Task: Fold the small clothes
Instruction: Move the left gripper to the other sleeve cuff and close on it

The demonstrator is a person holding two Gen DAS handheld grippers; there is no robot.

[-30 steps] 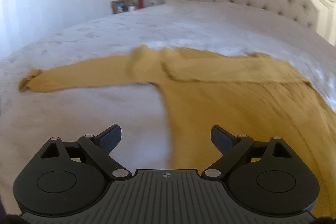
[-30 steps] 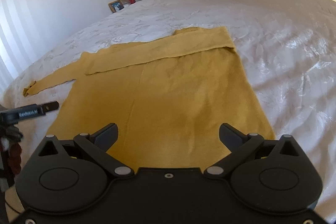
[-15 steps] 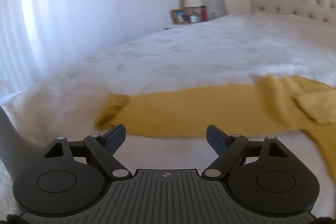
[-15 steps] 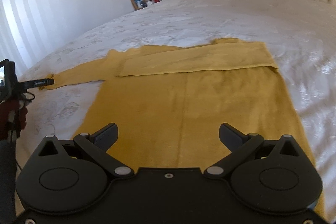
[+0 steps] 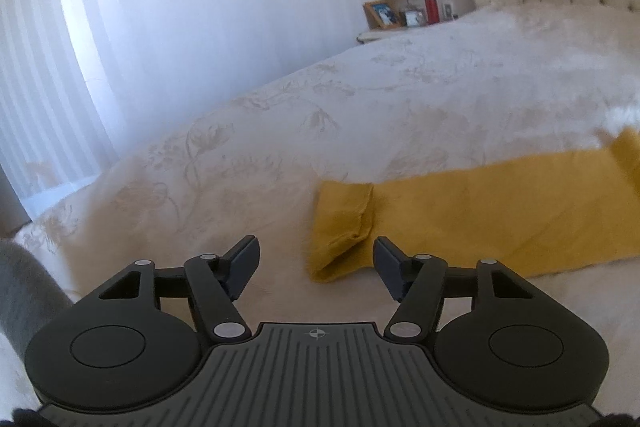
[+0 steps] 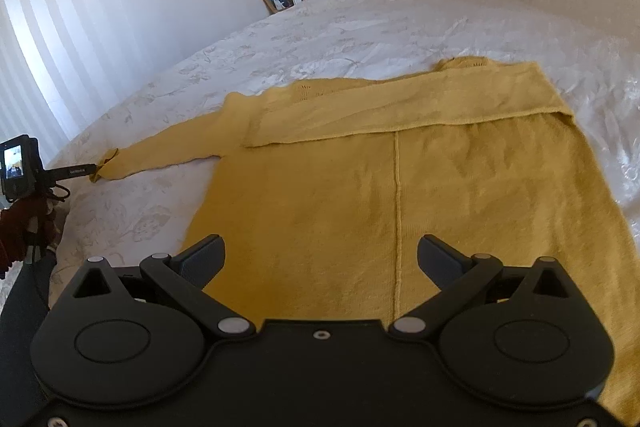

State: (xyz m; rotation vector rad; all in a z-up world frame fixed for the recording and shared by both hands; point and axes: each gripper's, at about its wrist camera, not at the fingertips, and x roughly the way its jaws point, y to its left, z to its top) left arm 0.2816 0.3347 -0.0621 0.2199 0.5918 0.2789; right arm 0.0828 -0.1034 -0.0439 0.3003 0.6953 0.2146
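On a white floral-patterned bedspread [image 6: 400,15] lies a mustard-yellow knitted sweater [image 6: 400,195], spread flat with one sleeve folded across its chest and the other sleeve [image 5: 500,211] stretched out toward the bed's edge. Just short of that sleeve's cuff [image 5: 340,231], the black left gripper [image 5: 316,265] has its jaws closing, with the cuff's end between the fingertips but not yet pinched. Over the sweater's lower body, the black right gripper [image 6: 320,261] hovers with jaws spread wide, holding nothing.
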